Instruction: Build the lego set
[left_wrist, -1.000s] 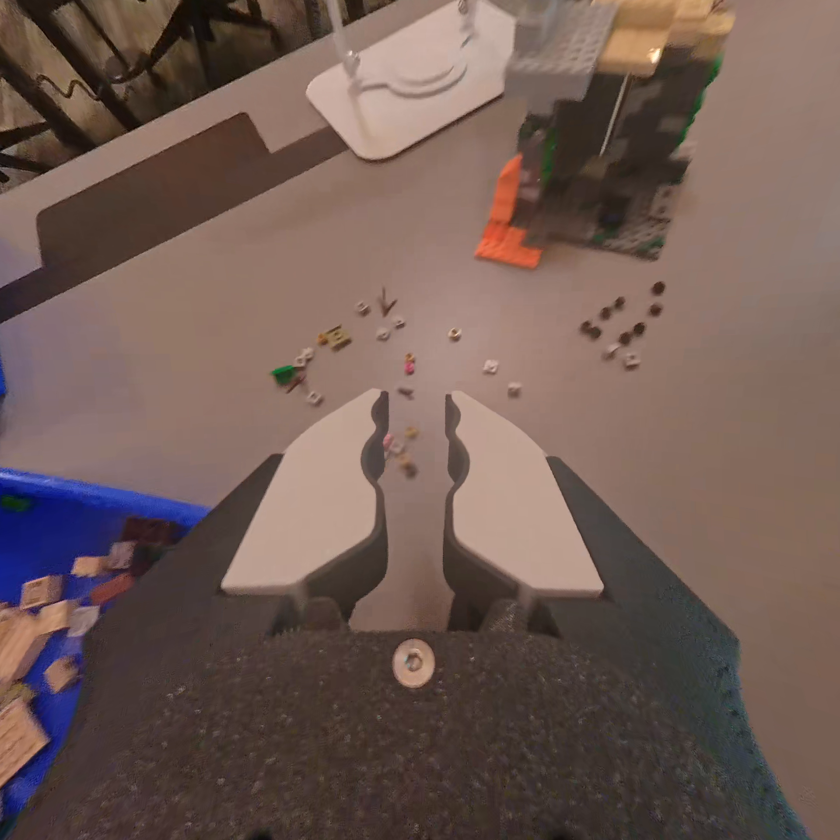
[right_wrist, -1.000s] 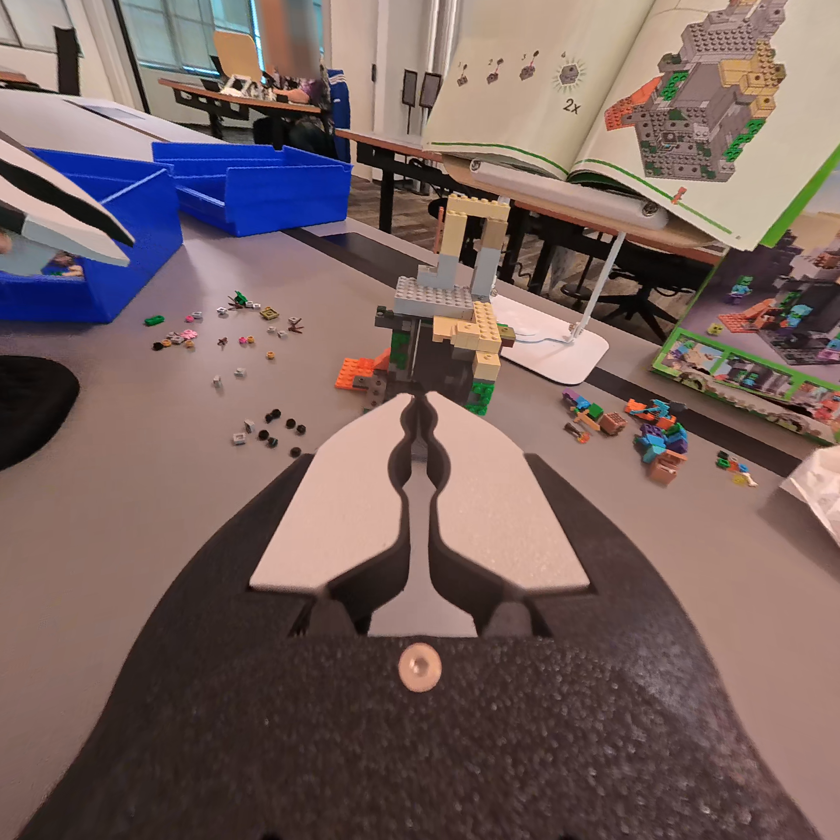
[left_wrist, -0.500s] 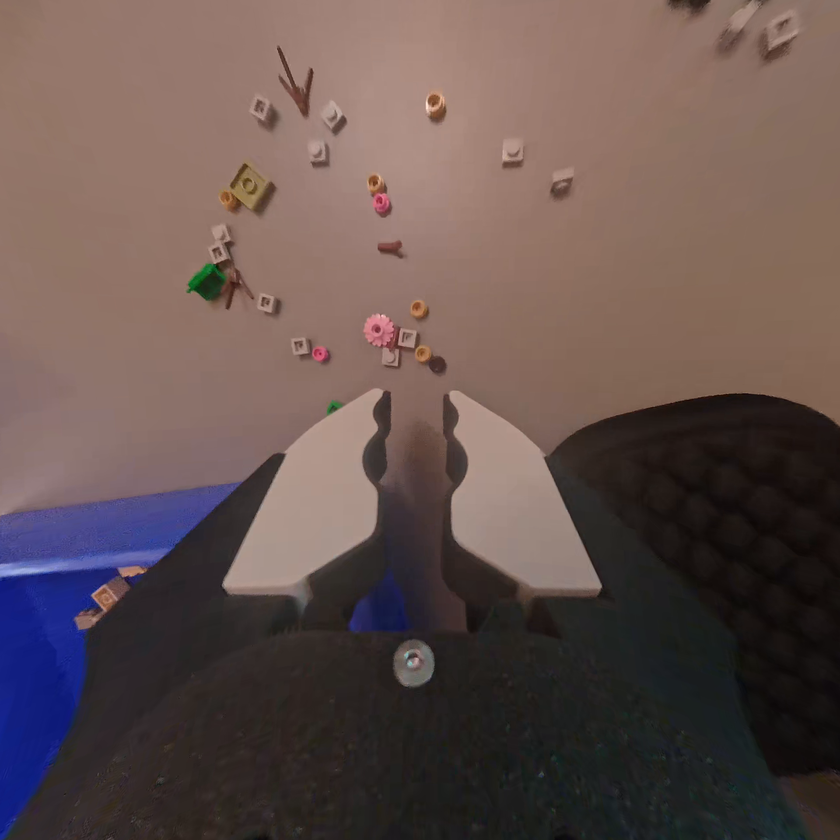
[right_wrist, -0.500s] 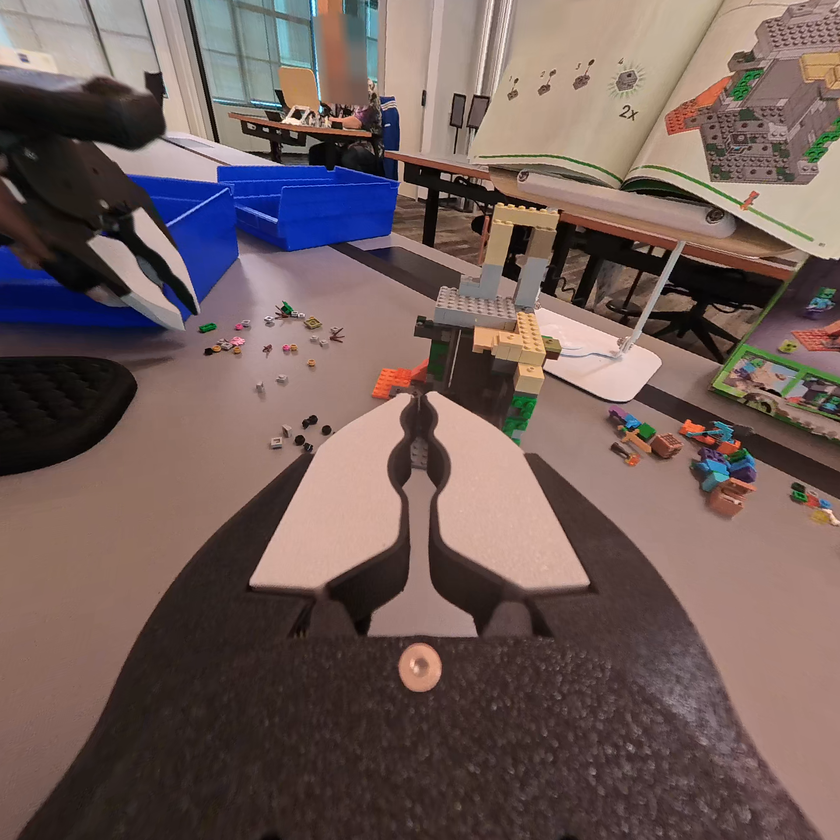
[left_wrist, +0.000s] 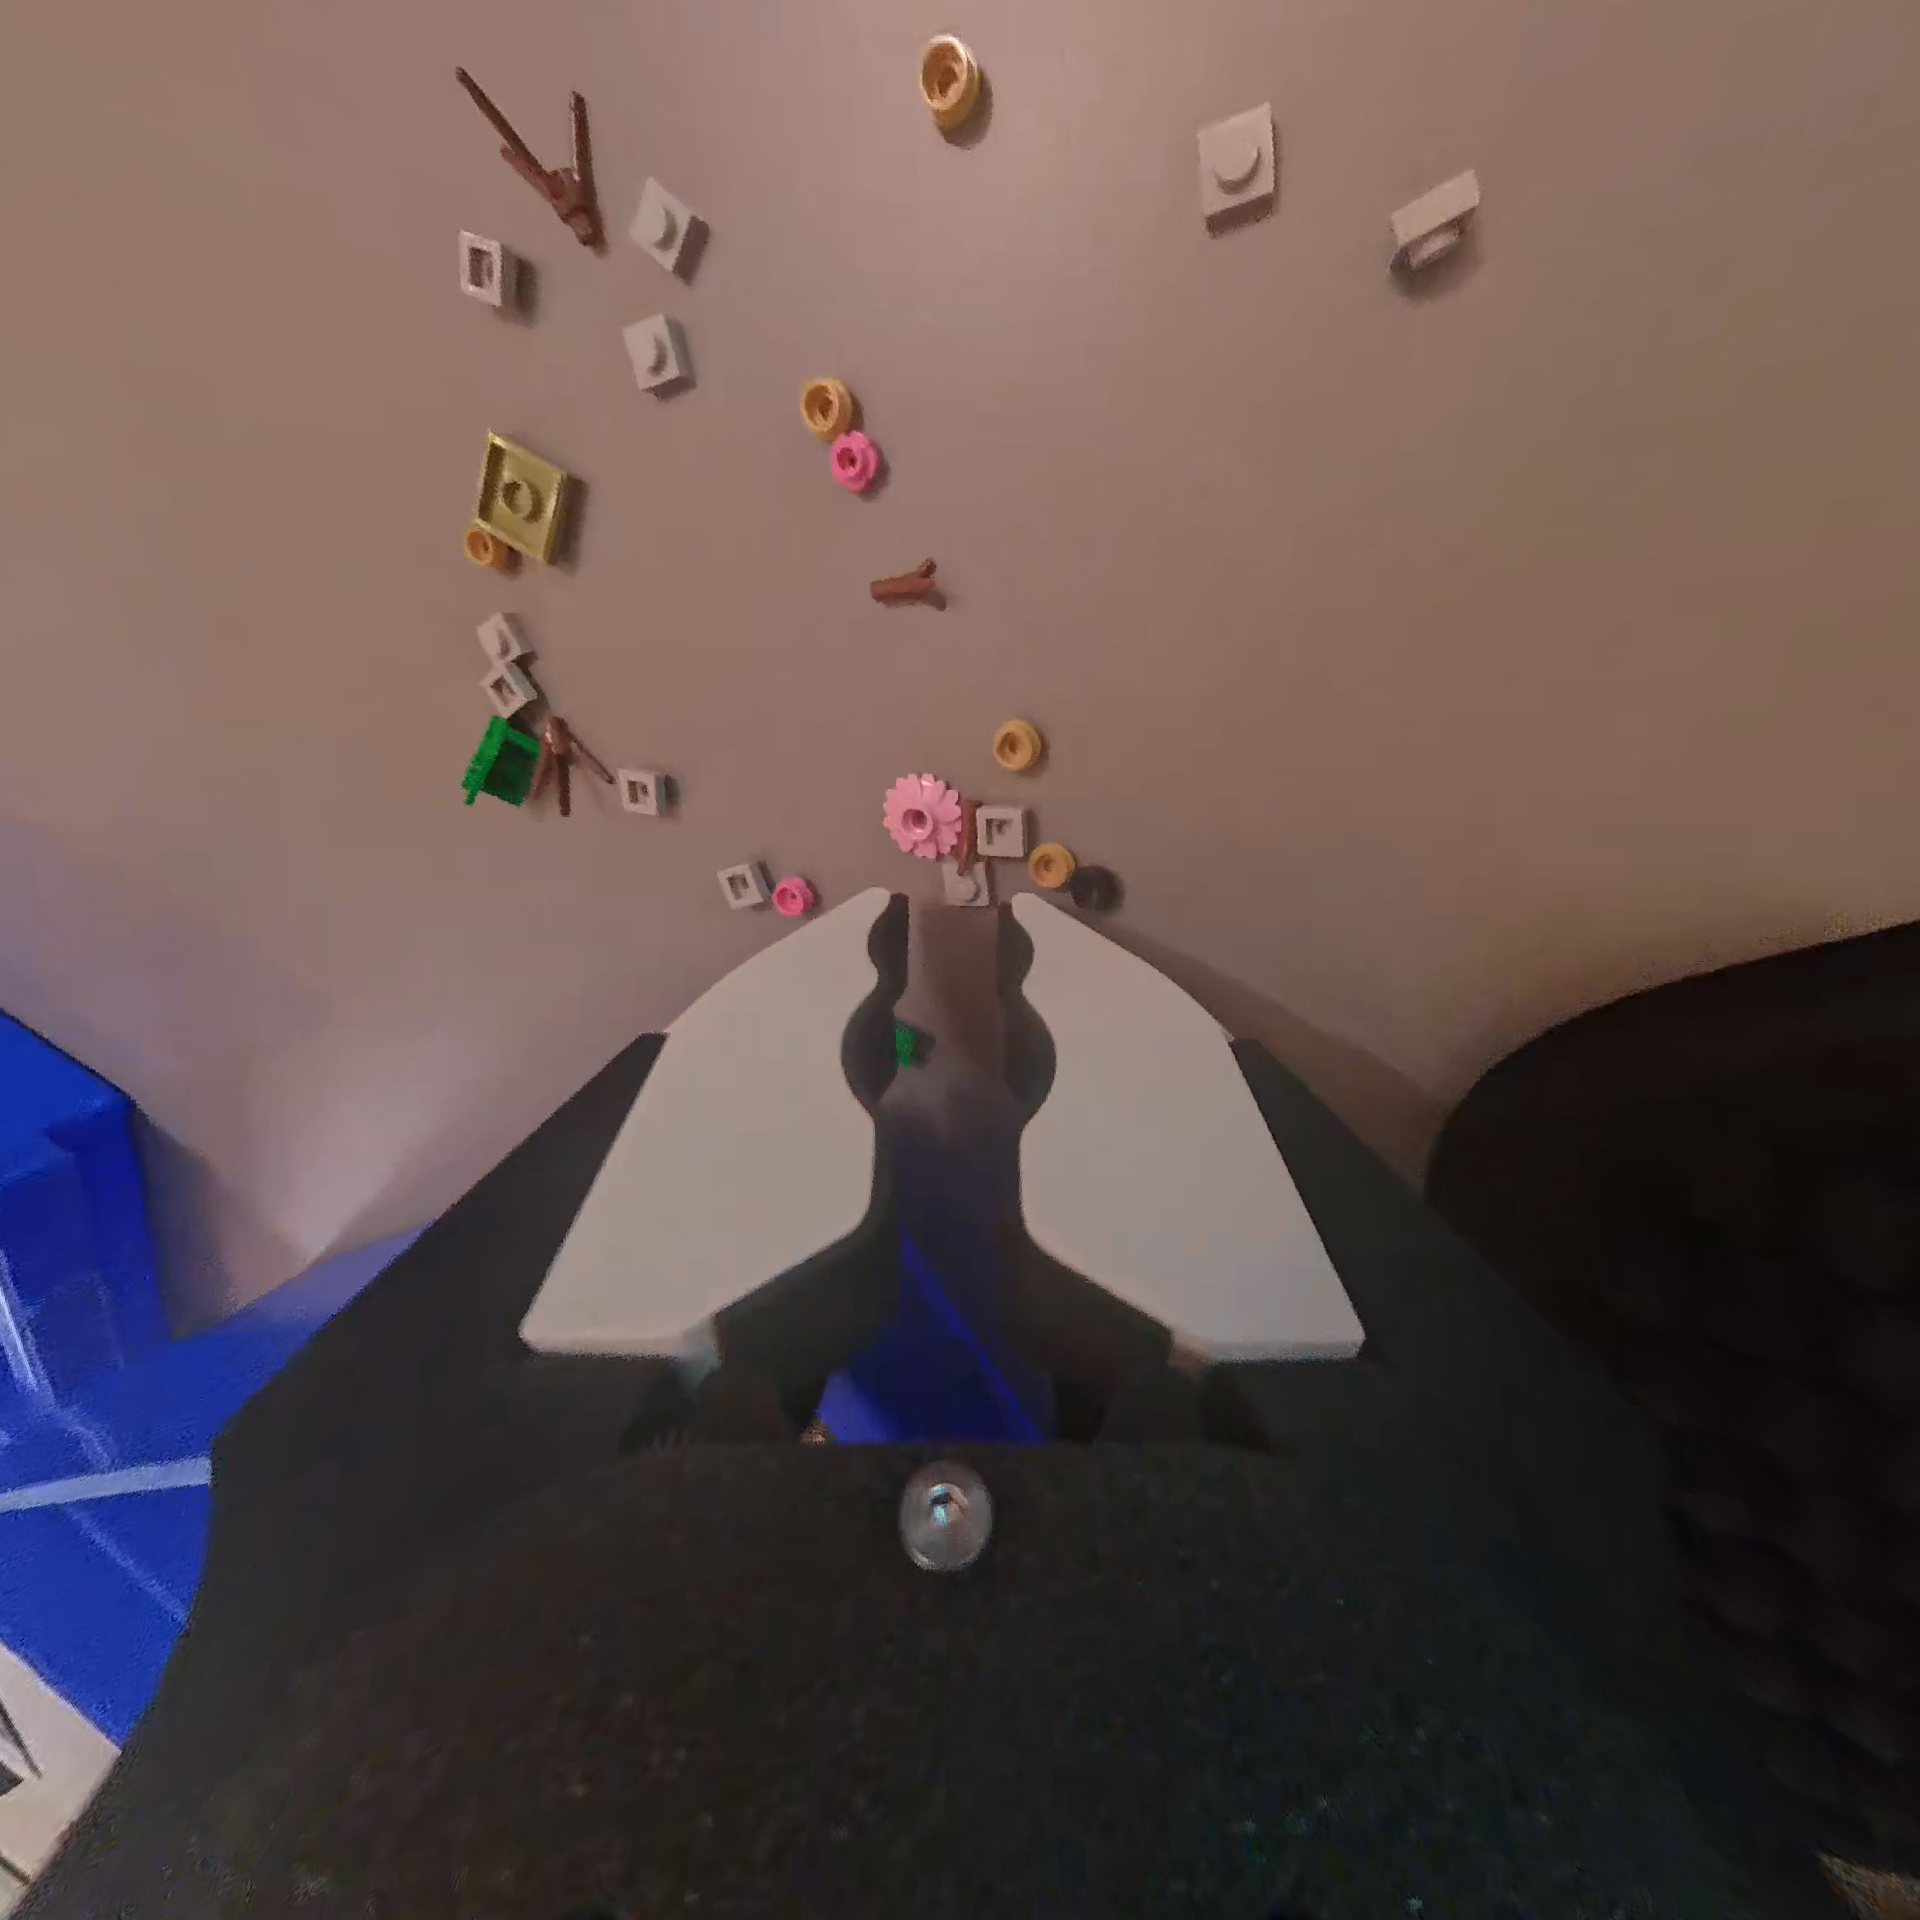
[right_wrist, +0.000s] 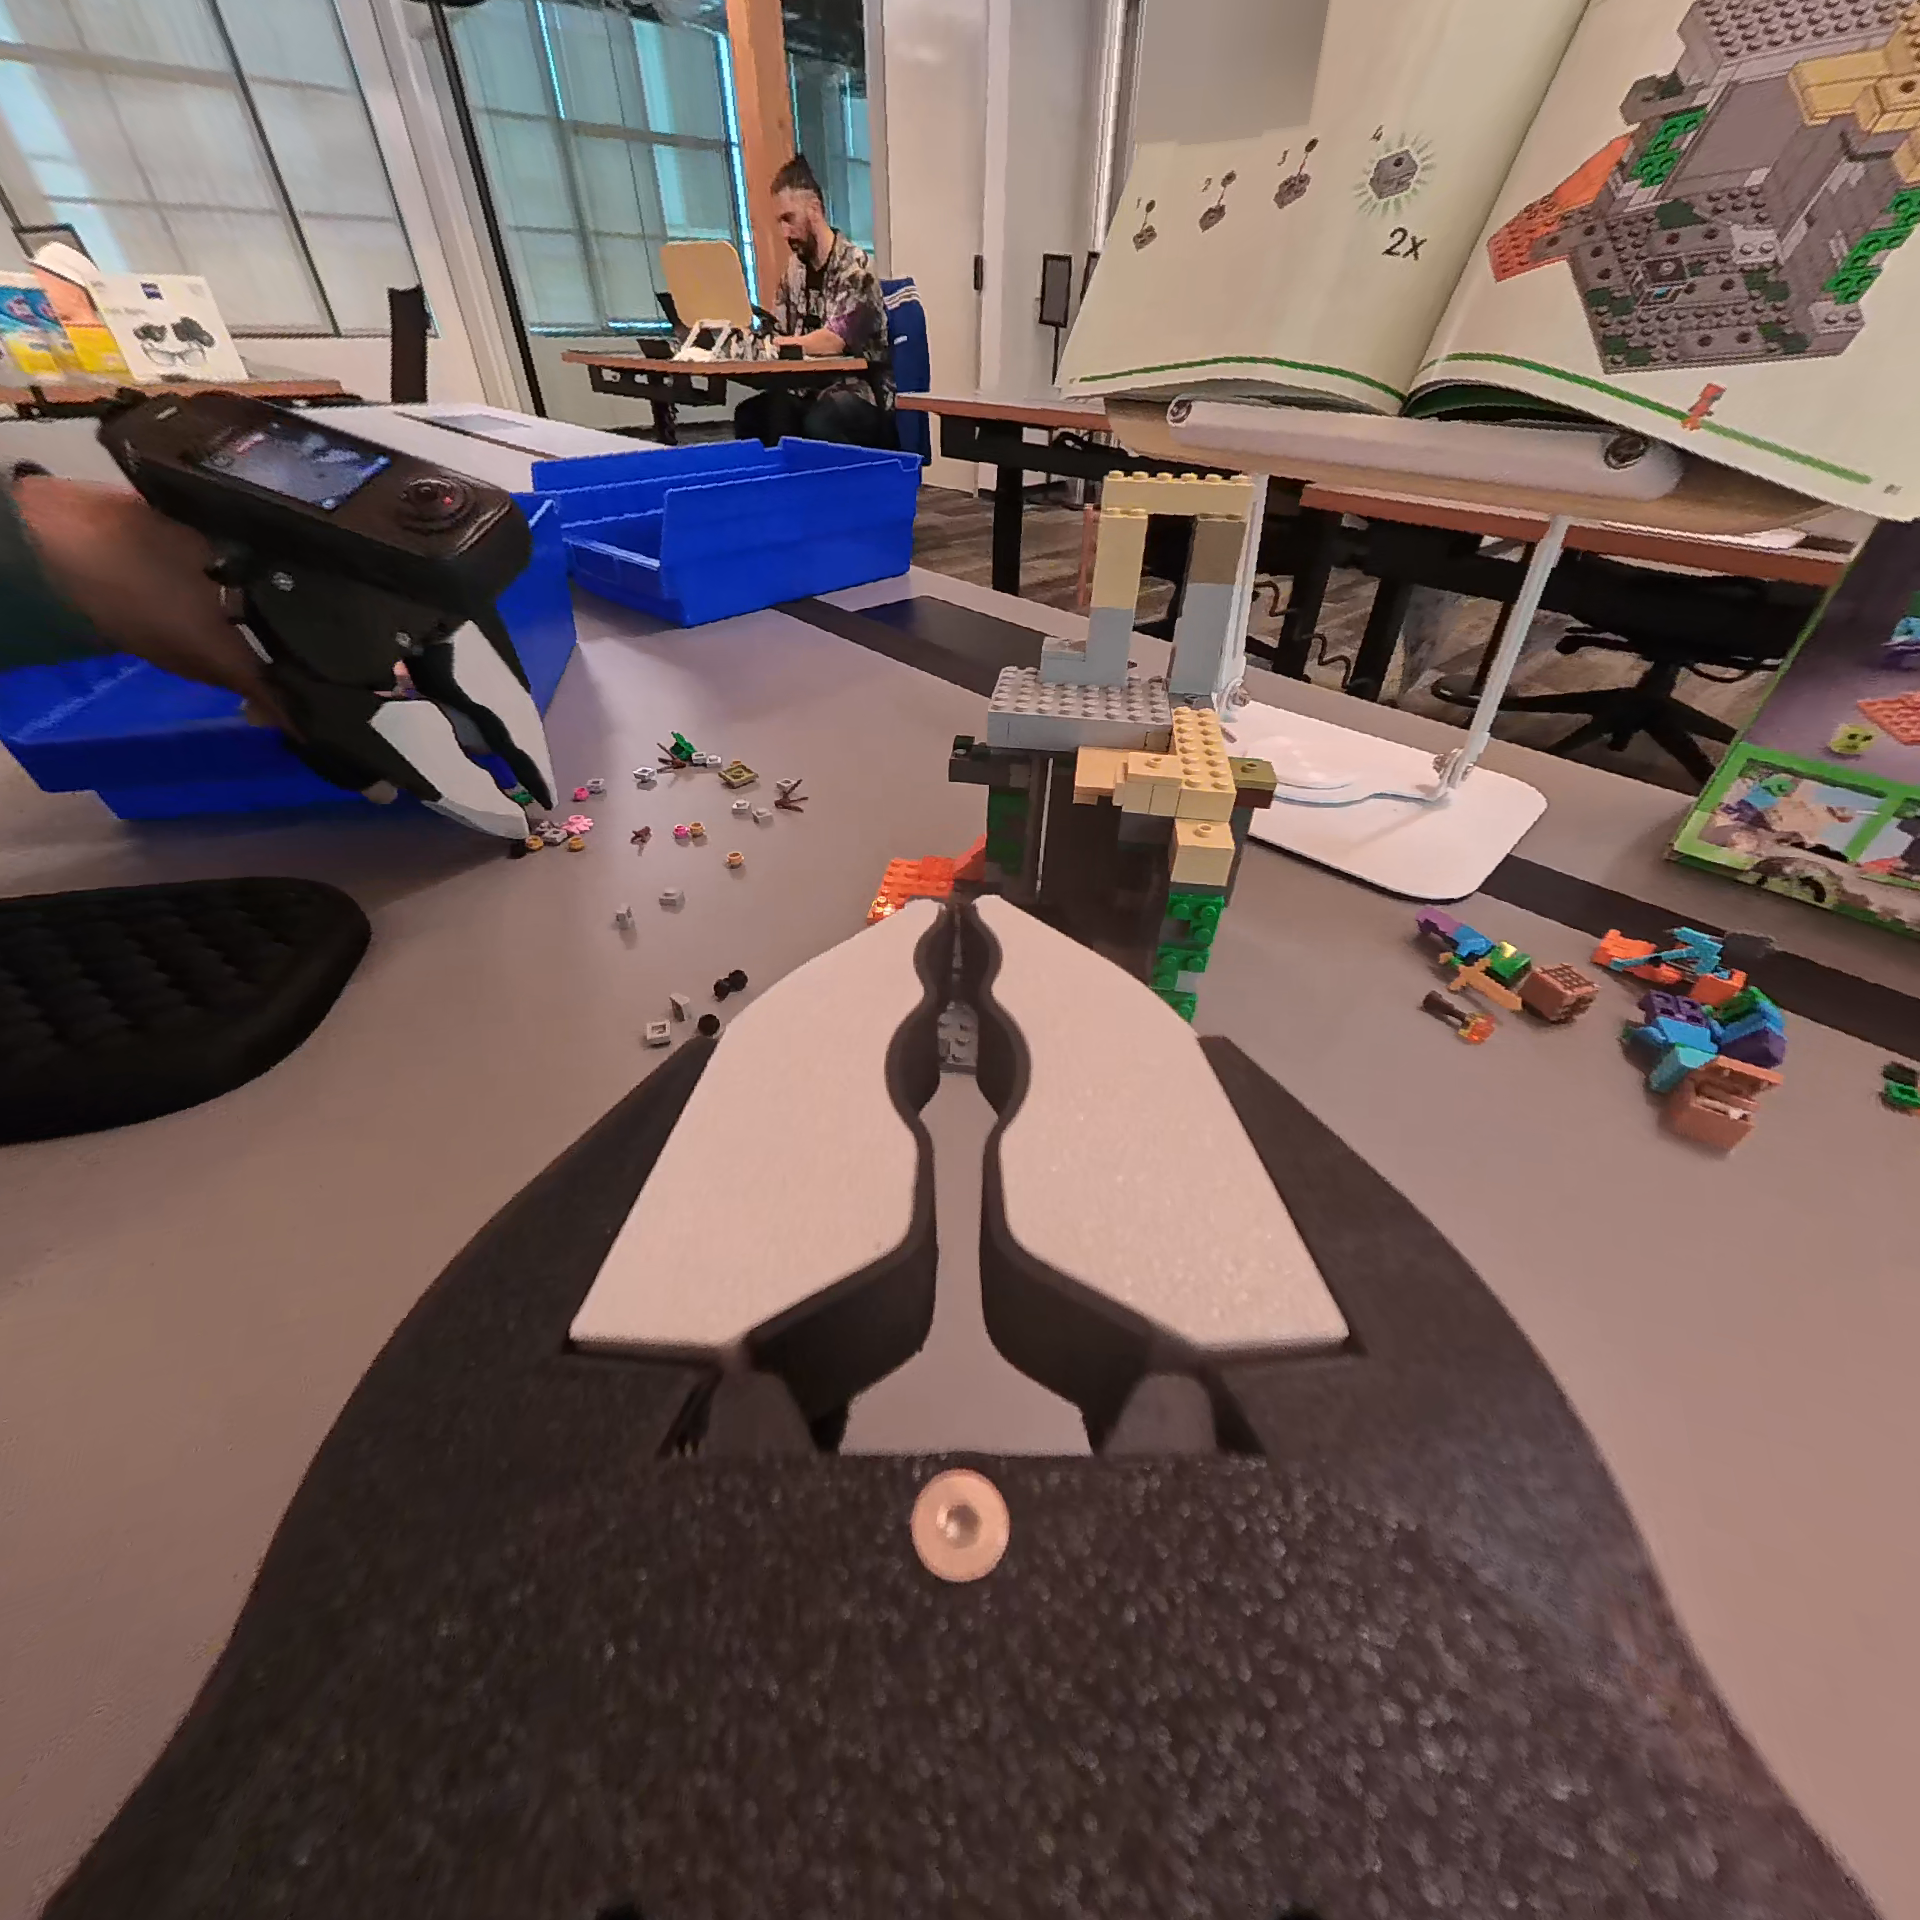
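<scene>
Left tool (left_wrist: 954, 906) open over grey stud plate (left_wrist: 966, 886)

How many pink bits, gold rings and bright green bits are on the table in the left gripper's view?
pink bits: 3
gold rings: 5
bright green bits: 2
Total: 10

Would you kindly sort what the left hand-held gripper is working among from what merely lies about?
At the open left hand-held gripper:
- pink plastic flower piece
- small grey square plate
- tan round stud

Lying about:
- blue plastic bin
- brick tower model
- open instruction booklet
- black textured pad
</scene>
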